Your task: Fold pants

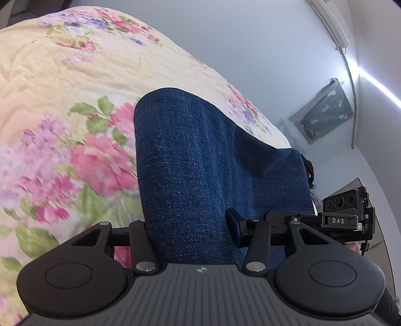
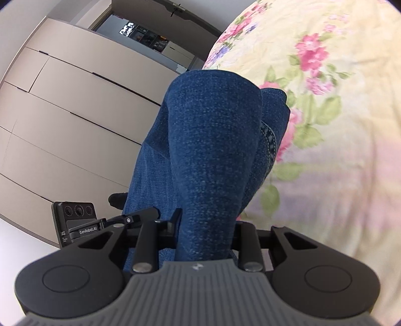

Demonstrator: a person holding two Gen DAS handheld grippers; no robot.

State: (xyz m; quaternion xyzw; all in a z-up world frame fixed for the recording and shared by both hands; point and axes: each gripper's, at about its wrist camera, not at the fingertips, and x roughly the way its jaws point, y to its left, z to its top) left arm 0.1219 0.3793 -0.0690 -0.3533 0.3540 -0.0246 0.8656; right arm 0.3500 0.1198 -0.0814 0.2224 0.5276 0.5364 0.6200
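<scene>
Dark blue denim pants (image 1: 200, 160) hang between both grippers above a bed with a floral cover (image 1: 62, 100). My left gripper (image 1: 188, 230) is shut on a fold of the pants, and the cloth rises away from it in a bunched column. My right gripper (image 2: 205, 233) is shut on another part of the pants (image 2: 213, 150), with a stitched seam showing on the right side. The right gripper's body (image 1: 345, 213) shows at the right of the left wrist view, and the left gripper's body (image 2: 75, 223) shows at the left of the right wrist view. The fingertips are hidden by cloth.
The yellow floral bedcover (image 2: 338, 125) fills the space beside the pants. Beige wardrobe doors (image 2: 62, 112) stand to the left in the right wrist view. A white wall (image 1: 250, 50) with a covered window (image 1: 323, 110) and an air conditioner (image 1: 330, 22) lies beyond the bed.
</scene>
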